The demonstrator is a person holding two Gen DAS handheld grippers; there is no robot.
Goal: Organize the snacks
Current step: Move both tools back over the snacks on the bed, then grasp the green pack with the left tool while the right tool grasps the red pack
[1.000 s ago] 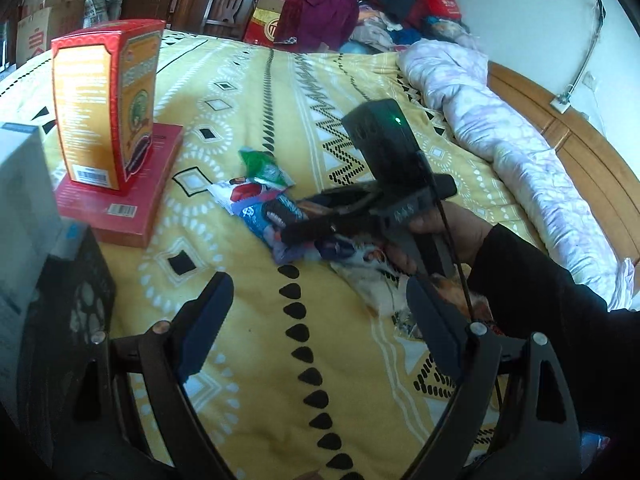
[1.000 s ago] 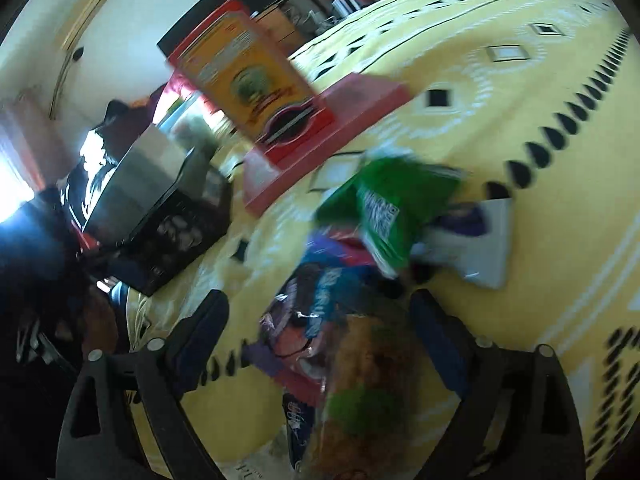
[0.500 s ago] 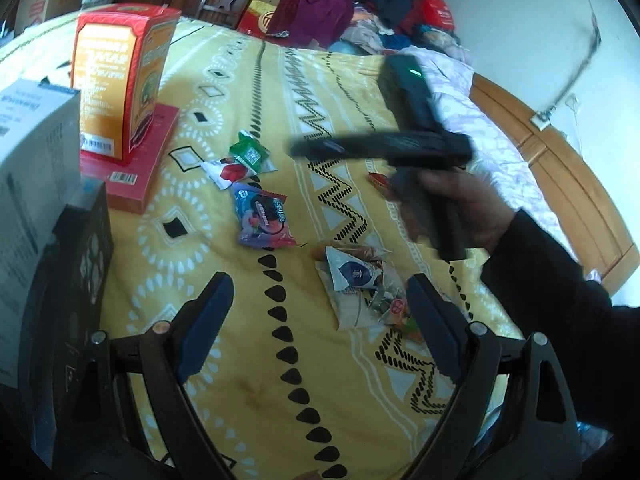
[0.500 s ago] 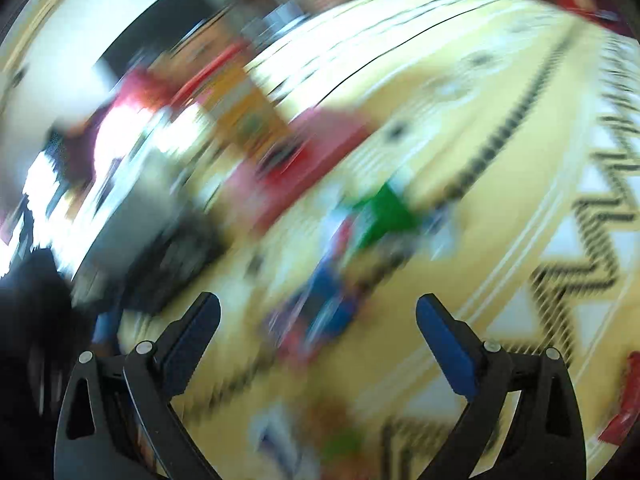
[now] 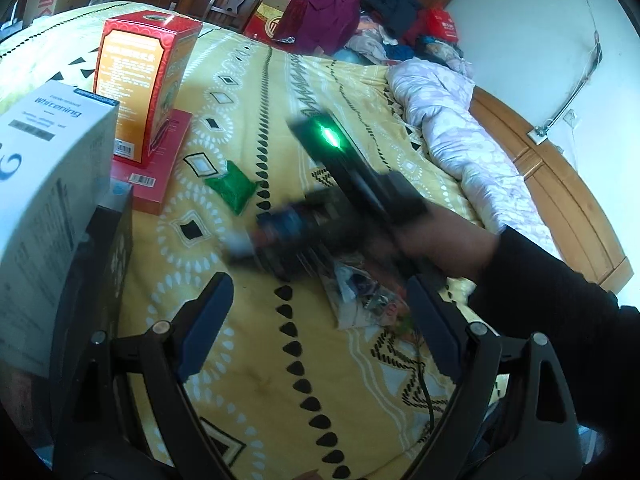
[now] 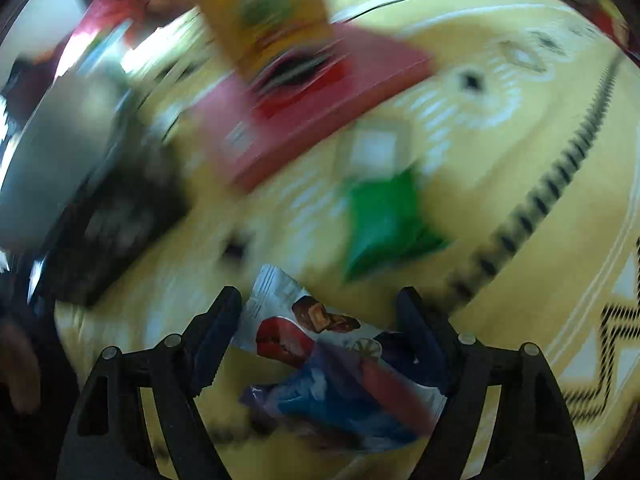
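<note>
Lying between the closing jaws of the right tongs is a white snack packet printed with a red shape and brown chocolate pieces, and overlapping it nearer the camera a blue and purple packet. Both sit on the yellow patterned bedspread, and the long axis of the white packet runs slantwise from the left finger toward the lower right. Whether the pads already press on the packets cannot be told from the blurred view. A green packet lies just beyond the fingertips, flat on the bed, near the flat red box that carries an upright orange box. From the left wrist view, the left tongs stand wide apart with nothing between them, hovering over the bedspread, while a hand in a black sleeve holds the right tongs over a small heap of wrappers.
</note>
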